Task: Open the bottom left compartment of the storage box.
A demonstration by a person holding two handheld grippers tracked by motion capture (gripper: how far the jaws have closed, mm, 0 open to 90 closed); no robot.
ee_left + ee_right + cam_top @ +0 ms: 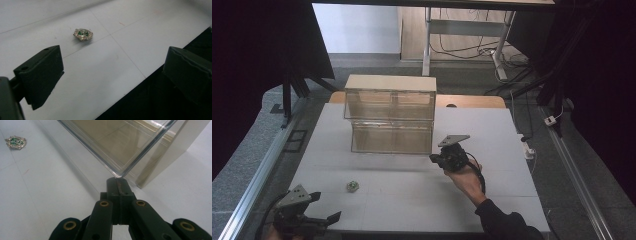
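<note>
A small silver and green badge (352,186) lies flat on the white table (412,200). A clear cabinet (391,112) with two rows of drawers and a cream top stands at mid table. My left gripper (326,206) hovers at the table's near left corner, jaws wide open with nothing between them. In the left gripper view (115,65) the badge (83,34) lies ahead, beyond the left jaw. My right gripper (433,158) is shut, with nothing seen between its jaws. Its tips (118,183) sit at the bottom corner of the cabinet's lower drawer (120,142). I cannot tell whether they touch it. The badge (16,142) lies far left.
The table's near edge (130,87) runs just under my left gripper, with a dark drop beyond it. A wooden board (472,101) lies behind the cabinet. Metal rails (257,175) flank the table. Desk legs and cables (482,50) sit on the floor at the back.
</note>
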